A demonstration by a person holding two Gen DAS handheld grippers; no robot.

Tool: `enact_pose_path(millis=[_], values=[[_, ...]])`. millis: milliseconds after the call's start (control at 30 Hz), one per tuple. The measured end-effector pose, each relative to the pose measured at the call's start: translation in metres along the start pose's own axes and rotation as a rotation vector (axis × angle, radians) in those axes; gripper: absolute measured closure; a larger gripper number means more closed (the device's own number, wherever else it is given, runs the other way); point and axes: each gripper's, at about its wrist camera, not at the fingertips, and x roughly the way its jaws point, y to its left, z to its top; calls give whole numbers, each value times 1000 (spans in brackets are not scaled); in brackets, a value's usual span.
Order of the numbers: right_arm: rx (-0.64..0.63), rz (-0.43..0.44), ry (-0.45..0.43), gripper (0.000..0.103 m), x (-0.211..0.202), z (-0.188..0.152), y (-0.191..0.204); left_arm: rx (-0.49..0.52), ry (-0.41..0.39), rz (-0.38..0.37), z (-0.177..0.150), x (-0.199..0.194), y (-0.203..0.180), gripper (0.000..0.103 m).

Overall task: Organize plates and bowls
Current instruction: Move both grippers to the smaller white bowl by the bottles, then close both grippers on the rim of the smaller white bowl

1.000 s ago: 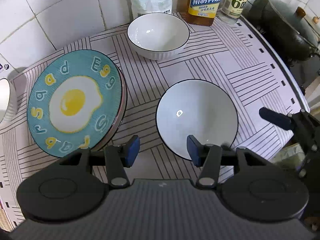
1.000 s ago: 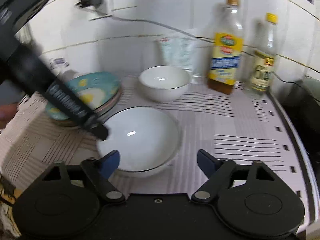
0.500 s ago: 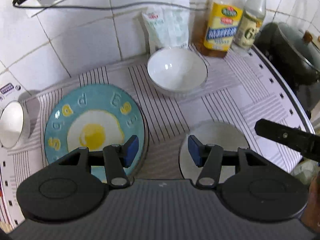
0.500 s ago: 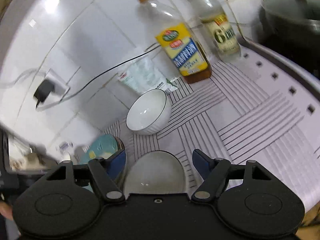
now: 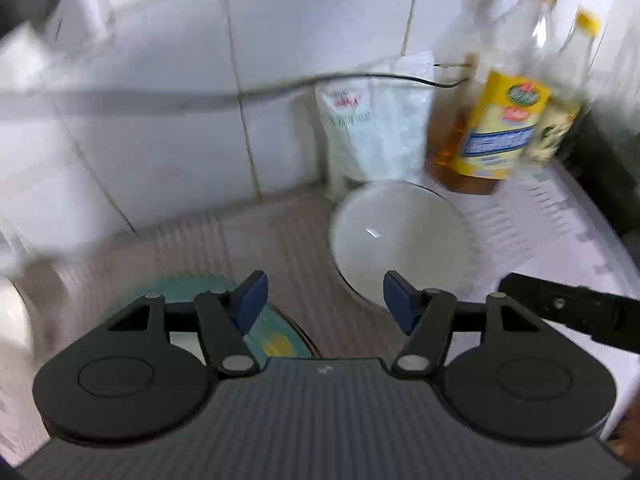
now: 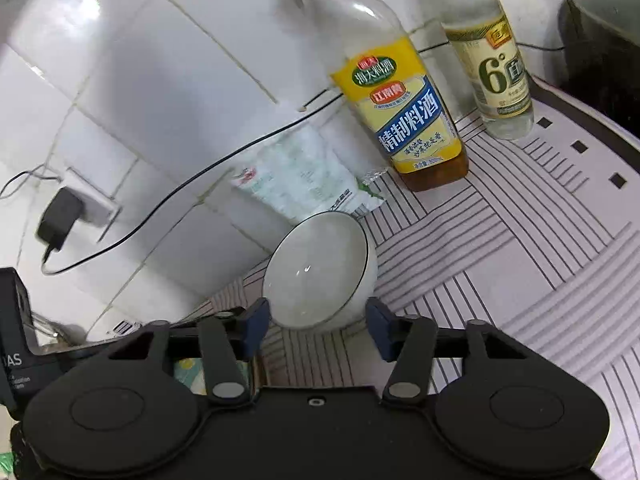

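A white bowl (image 5: 400, 240) with a thin dark rim stands on the striped mat near the back wall; it also shows in the right wrist view (image 6: 320, 276). My left gripper (image 5: 324, 300) is open and empty, held above the mat just short of the bowl. My right gripper (image 6: 316, 324) is open and empty, its jaws standing either side of the bowl's near side, apart from it. The teal egg plate (image 5: 272, 336) lies low at the left, mostly hidden behind my left gripper; a sliver shows in the right wrist view (image 6: 188, 372). The wide shallow bowl is out of sight.
A yellow-labelled cooking wine bottle (image 6: 404, 108), a vinegar bottle (image 6: 496, 76) and a plastic bag (image 6: 304, 180) stand against the tiled wall. A plug with its cable (image 6: 60, 220) hangs at the left. A dark pot (image 6: 604, 44) sits at the right. The right gripper's finger (image 5: 568, 312) crosses the left view.
Both grippers have moved forward toward the back wall and the white bowl. The wide shallow bowl has dropped out of both views. The left view is now blurred by motion.
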Motion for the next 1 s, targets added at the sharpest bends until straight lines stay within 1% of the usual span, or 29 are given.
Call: enact_pose_path(millis=[33,133,200,267,333,400,433,467,500,533,567,600,700,767,800,833,867,933,1000], values=[[16,-9,3,53,6,3,-4,47,-10,23,5,6,-9,41],[31,-37,-6,53,18,9,-13,47,17,3,15,23,-17,41],[37,-48,2,53,27,13,-19,84,11,51,17,32,-25,41],[44,-69,13,56,39,16,-24,135,9,105,17,44,-33,41],[15,-114,35,72,49,17,-22,158,28,141,16,55,-34,44],[-9,-117,25,76,51,17,-22,163,50,146,15,65,-30,47],[-7,-111,29,80,51,17,-23,164,64,134,14,68,-27,58],[-7,-110,29,83,50,18,-24,163,71,88,13,69,-24,63],[-11,-117,29,86,50,18,-25,144,79,26,11,69,-19,64],[-13,-135,33,86,51,18,-25,117,97,-21,10,70,-14,69],[-5,-148,38,86,51,19,-27,98,111,-46,8,72,-11,71],[11,-144,46,86,53,19,-30,86,111,-68,6,72,-10,76],[83,-114,56,86,59,18,-40,41,104,-91,0,76,-6,80],[99,-120,52,86,62,17,-42,-9,105,-117,-4,78,-3,80],[91,-130,47,88,63,16,-42,-23,99,-133,-4,76,-3,83],[79,-130,46,98,63,16,-40,-28,94,-156,-4,75,-4,87],[75,-125,50,98,64,15,-38,-20,93,-162,-4,73,-7,87],[59,-141,50,97,63,13,-37,18,77,-159,-3,67,-14,86],[82,-128,45,97,58,8,-40,34,63,-158,-3,59,-20,86]])
